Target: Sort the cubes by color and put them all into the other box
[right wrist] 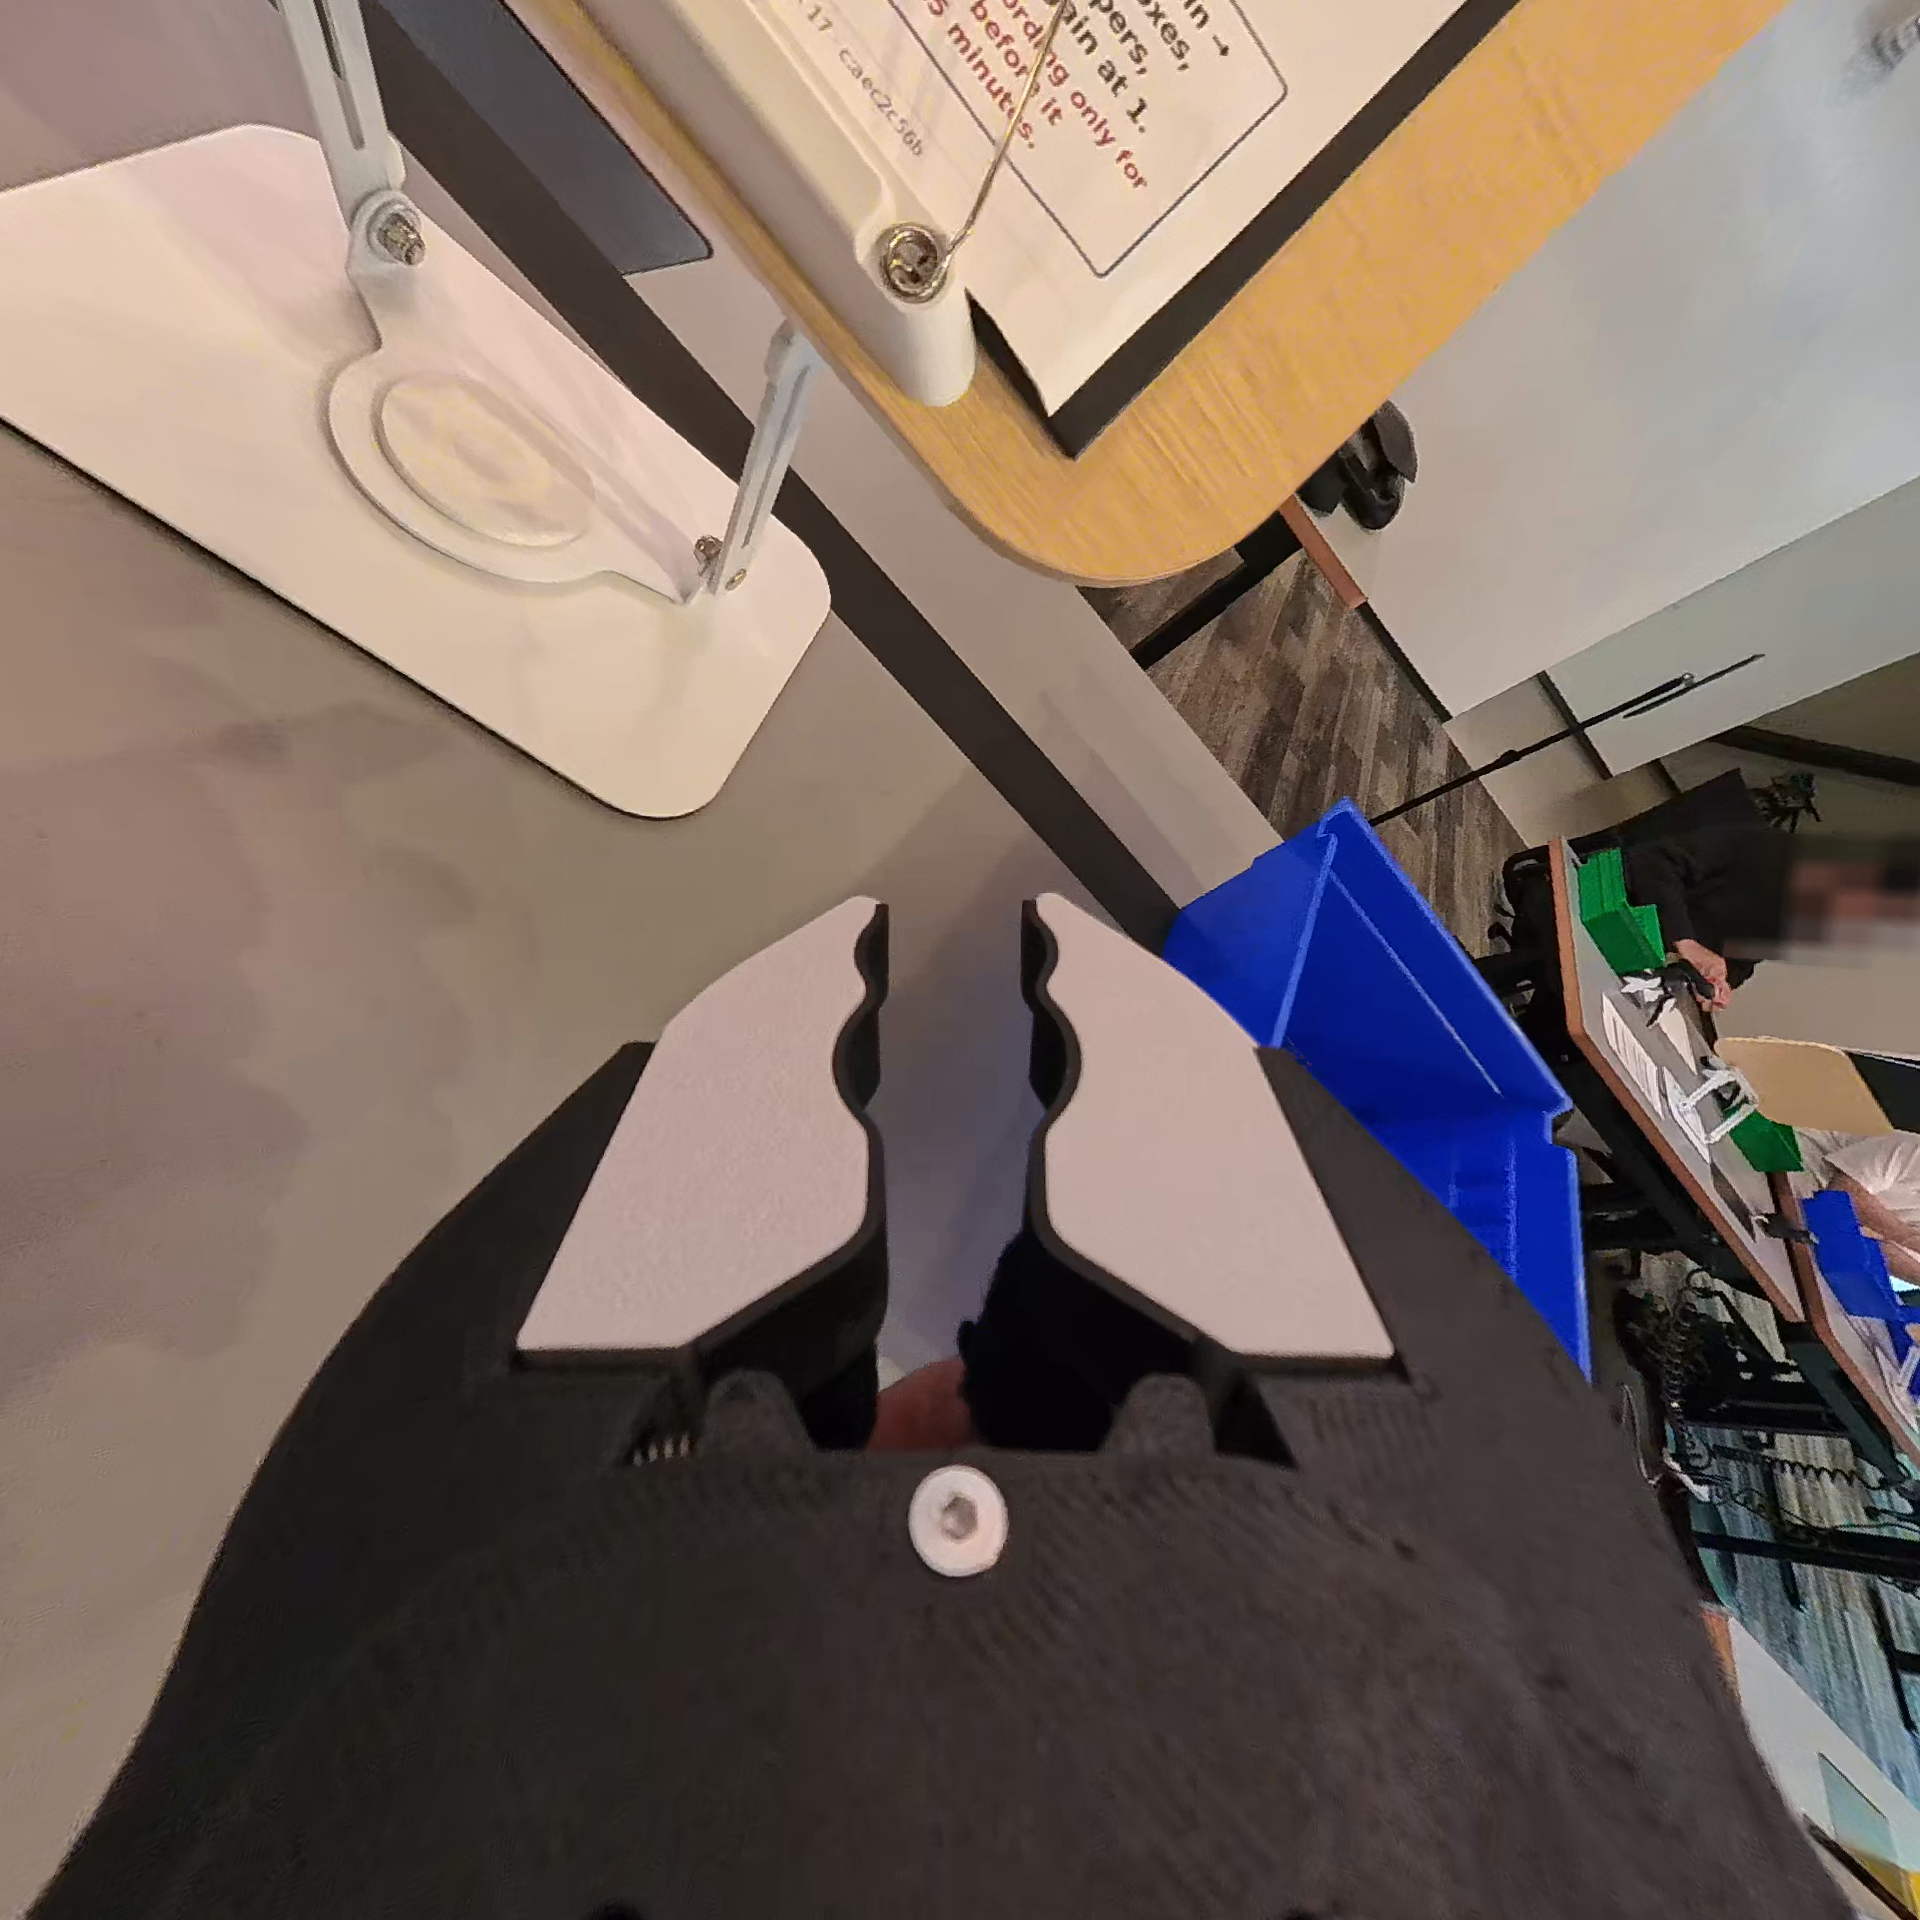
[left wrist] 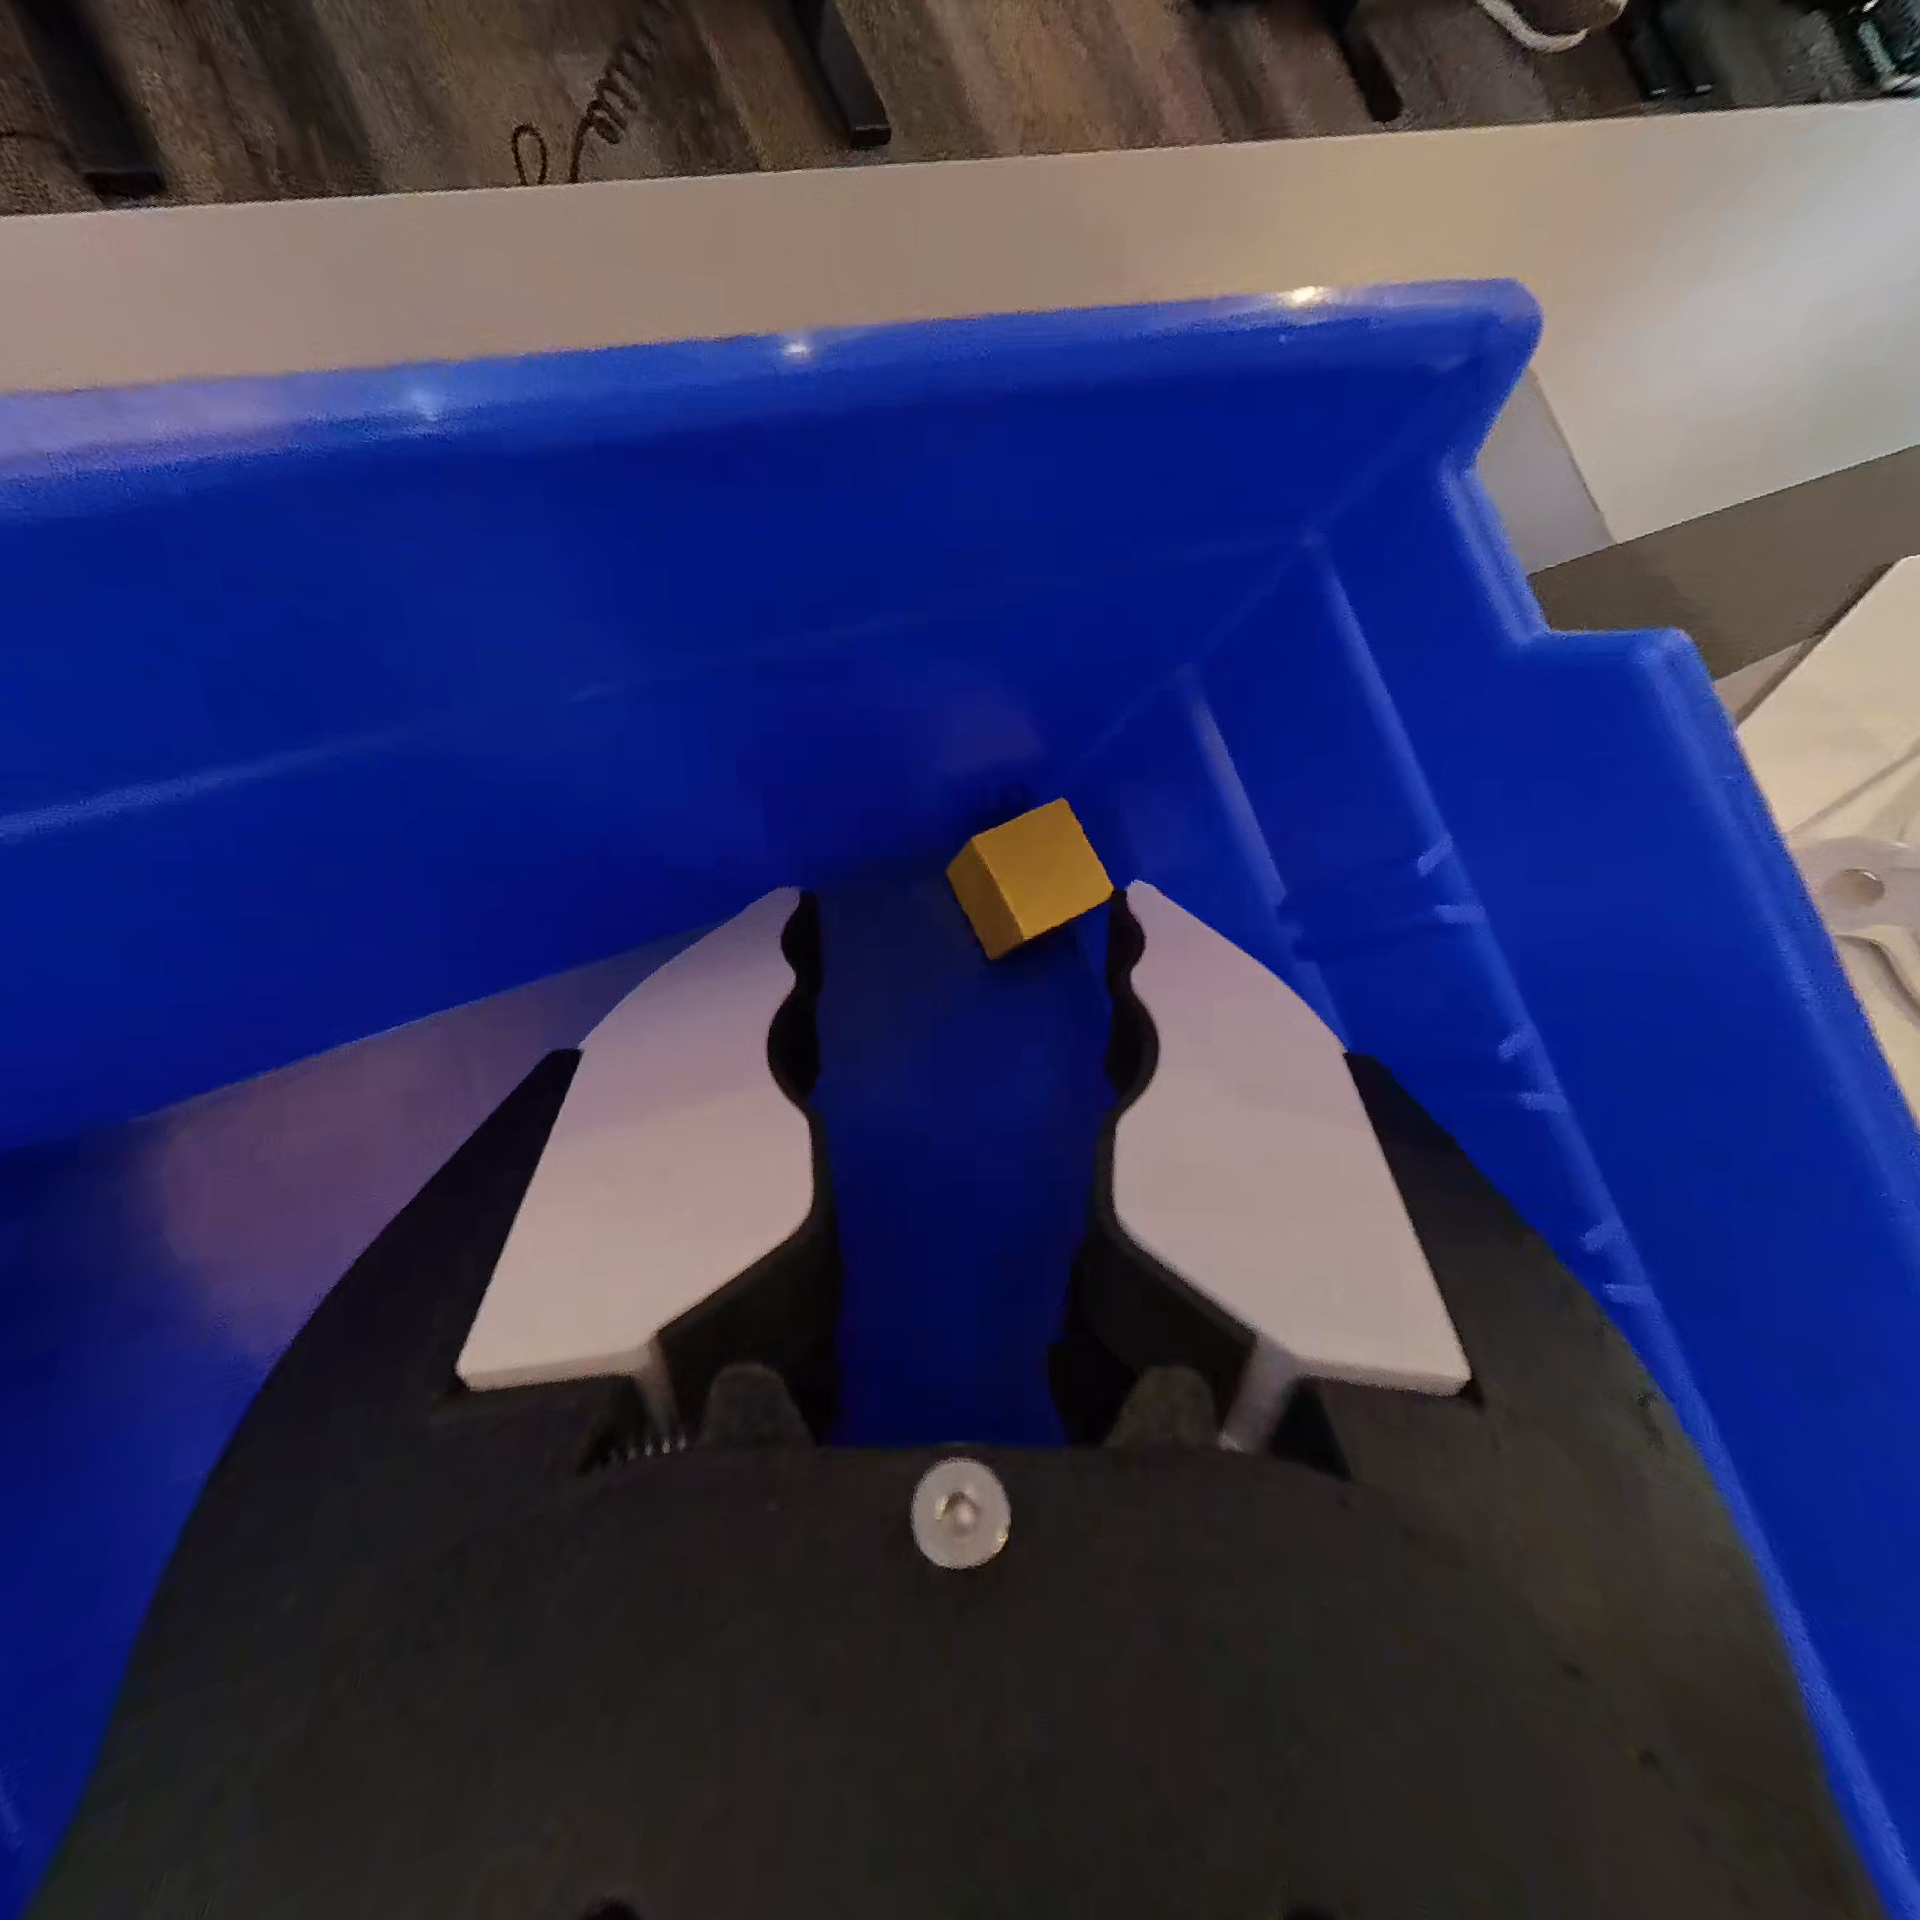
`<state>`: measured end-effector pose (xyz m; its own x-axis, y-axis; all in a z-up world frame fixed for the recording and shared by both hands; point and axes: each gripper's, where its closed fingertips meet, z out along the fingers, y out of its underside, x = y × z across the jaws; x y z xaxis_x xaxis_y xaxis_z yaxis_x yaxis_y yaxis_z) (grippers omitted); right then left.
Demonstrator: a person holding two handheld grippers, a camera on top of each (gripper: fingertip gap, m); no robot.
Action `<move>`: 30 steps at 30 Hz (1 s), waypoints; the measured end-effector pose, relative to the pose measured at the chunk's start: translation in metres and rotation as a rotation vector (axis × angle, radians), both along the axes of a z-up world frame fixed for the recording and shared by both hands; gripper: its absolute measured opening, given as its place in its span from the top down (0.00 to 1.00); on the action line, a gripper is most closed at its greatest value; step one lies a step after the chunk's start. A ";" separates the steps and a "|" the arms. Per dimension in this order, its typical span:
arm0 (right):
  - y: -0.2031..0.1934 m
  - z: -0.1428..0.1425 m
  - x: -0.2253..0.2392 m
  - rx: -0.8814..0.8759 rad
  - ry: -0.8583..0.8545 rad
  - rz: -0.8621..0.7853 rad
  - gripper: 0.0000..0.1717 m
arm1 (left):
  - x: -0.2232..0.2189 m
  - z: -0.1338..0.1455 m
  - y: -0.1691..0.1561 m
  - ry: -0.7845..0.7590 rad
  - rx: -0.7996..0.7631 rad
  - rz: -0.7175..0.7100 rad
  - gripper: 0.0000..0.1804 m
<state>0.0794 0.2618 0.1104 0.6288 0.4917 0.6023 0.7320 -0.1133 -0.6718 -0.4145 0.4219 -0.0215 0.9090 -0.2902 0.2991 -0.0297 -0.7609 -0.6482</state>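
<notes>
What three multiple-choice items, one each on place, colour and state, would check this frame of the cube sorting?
1. Where is the cube?
A. On the floor of the blue box, near a corner
B. On the grey table
C. Between the right gripper's fingers

2. What colour is the cube?
A. Red
B. Green
C. Yellow

3. How does the left gripper stand?
A. Shut on the cube
B. Open, cube ahead by one fingertip
C. Shut on nothing

Answers:
1 A: blue walls meet just behind the cube.
2 C: its faces show yellow against the blue.
3 B: a wide gap shows between the fingers, and the far pad is clear of the cube.
</notes>
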 end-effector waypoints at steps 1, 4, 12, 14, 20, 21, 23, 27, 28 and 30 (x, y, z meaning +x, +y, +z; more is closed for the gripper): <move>0.000 -0.001 0.000 -0.001 0.001 -0.001 0.86 | -0.002 -0.001 0.000 0.021 -0.008 0.007 0.70; -0.001 -0.003 0.001 -0.001 0.005 -0.007 0.86 | -0.017 0.002 -0.004 0.113 -0.024 0.059 0.79; -0.002 -0.004 0.002 -0.002 0.038 -0.007 0.86 | -0.028 -0.003 -0.007 0.142 -0.042 0.124 0.71; -0.003 -0.004 0.001 0.001 0.038 -0.001 0.86 | -0.033 -0.005 -0.004 0.166 -0.034 0.146 0.73; -0.007 -0.006 0.003 0.007 0.054 -0.002 0.87 | -0.033 -0.006 0.005 0.150 -0.045 0.169 0.85; -0.008 -0.005 0.003 0.008 0.058 -0.004 0.87 | -0.033 -0.006 0.006 0.159 -0.044 0.167 0.86; -0.009 -0.003 0.001 0.014 0.069 0.001 0.87 | -0.037 -0.005 0.005 0.207 -0.035 0.171 0.87; -0.017 0.011 -0.022 0.037 0.106 0.076 0.86 | -0.035 0.021 -0.013 0.087 0.000 0.181 0.87; -0.019 0.018 -0.032 0.057 0.115 0.112 0.86 | -0.030 0.036 -0.021 0.034 0.031 0.174 0.87; -0.026 0.031 -0.057 0.080 0.141 0.192 0.85 | -0.014 0.070 -0.042 -0.096 0.108 0.140 0.88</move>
